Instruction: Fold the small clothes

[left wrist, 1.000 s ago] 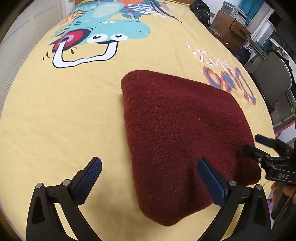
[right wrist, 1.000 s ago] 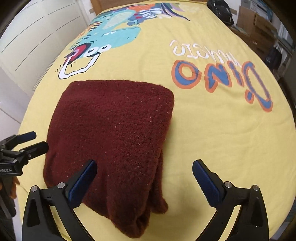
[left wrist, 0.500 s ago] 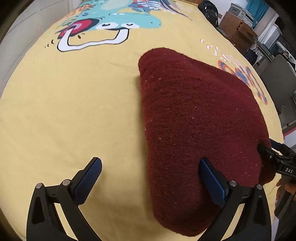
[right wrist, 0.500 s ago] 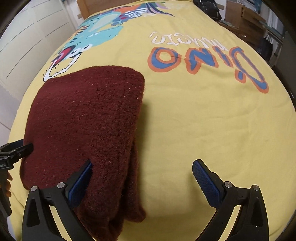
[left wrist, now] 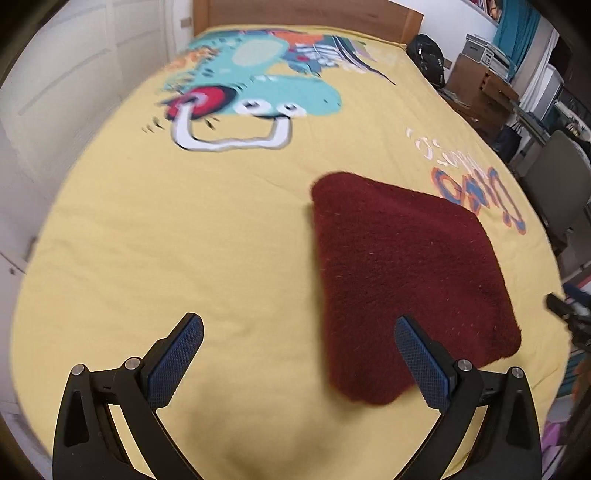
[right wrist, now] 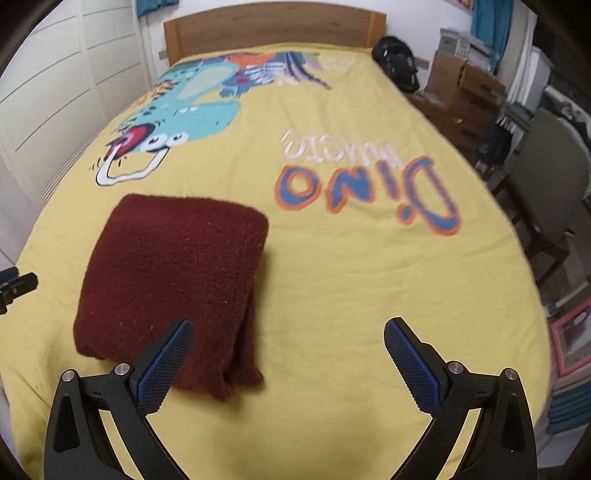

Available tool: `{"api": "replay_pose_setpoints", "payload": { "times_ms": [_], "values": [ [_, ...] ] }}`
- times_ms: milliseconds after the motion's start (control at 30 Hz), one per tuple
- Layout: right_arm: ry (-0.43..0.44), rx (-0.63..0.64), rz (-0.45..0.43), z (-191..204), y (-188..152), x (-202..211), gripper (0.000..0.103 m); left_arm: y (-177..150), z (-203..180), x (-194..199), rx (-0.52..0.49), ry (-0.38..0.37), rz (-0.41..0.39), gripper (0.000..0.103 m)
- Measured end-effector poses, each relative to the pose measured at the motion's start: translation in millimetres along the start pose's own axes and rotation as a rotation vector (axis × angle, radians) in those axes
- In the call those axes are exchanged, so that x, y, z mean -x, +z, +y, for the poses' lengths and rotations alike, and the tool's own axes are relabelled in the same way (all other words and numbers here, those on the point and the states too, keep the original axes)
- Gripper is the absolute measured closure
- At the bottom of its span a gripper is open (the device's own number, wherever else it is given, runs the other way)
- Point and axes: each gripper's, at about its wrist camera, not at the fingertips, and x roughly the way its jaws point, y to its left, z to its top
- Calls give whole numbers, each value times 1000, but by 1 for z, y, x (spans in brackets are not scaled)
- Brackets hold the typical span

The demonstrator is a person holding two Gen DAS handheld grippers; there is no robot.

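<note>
A dark red fleece garment (left wrist: 402,273) lies folded into a thick rectangle on the yellow bedspread (left wrist: 207,236); it also shows in the right wrist view (right wrist: 173,273). My left gripper (left wrist: 299,354) is open and empty, held above the bed to the garment's left, its right finger over the garment's near edge. My right gripper (right wrist: 288,354) is open and empty, above the bed to the garment's right, its left finger over the near corner. Each gripper's tip shows at the edge of the other's view.
The bedspread carries a dinosaur print (right wrist: 177,125) and orange-blue lettering (right wrist: 365,192). A wooden headboard (right wrist: 273,26) is at the far end. White wardrobe doors (right wrist: 48,92) stand left. A grey chair (right wrist: 546,184), boxes and a black bag (right wrist: 397,66) stand right.
Both grippers have pulled up and back from the garment, so more of the bed and room shows. The garment lies folded on the bed, still.
</note>
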Motion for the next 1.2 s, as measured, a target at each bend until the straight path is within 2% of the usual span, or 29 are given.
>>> {"api": "replay_pose_setpoints", "payload": {
  "times_ms": [200,433,667,1200],
  "values": [
    [-18,-16,-36,-15,-17,49,0,-15,2,40,-15,30,-26,1],
    [-29,-43,-26,-27,-45,74,0,-37,3,62,11,41,-28,1],
    [-34,-63,-24,-32,-60,85,0,-51,-1,63,2,69,-4,1],
    [-43,-58,-1,-30,-67,86,0,-62,-1,62,4,106,7,1]
  ]
}}
